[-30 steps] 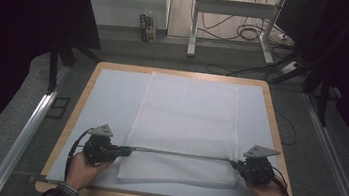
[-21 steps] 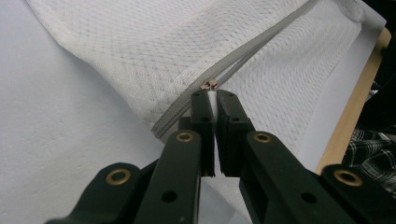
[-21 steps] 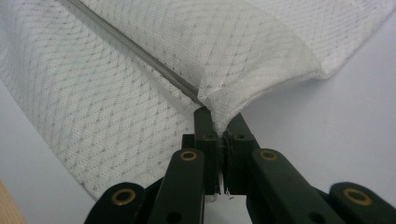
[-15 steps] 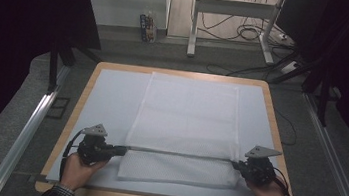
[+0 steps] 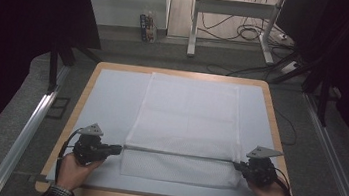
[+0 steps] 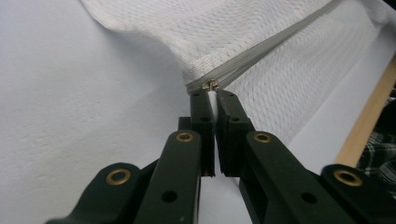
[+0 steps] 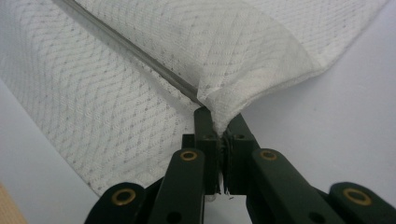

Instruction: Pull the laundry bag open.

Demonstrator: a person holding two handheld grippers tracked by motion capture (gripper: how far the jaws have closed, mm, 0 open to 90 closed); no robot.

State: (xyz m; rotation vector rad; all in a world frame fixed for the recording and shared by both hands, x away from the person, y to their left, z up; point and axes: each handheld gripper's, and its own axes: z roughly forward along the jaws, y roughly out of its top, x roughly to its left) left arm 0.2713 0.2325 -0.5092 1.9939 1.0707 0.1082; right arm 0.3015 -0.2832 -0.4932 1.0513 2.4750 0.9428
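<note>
Pulled slightly toward bottom of frame since earlier. 2 grippers, left gripper (image 5: 117,148) & right gripper (image 5: 237,166), clamped tight on 1 mesh laundry bag (image 5: 187,120) at zipper (image 5: 178,154) ends, centre frame; bare mat (image 5: 111,100) room both sides.

High view: fixed above the near edge, facing forward and down over the whole table (image 5: 88,87). Each gripper view: close range, looking along its own jaws. All three share the mesh bag's (image 5: 188,115) zipper line (image 5: 178,154).
</note>
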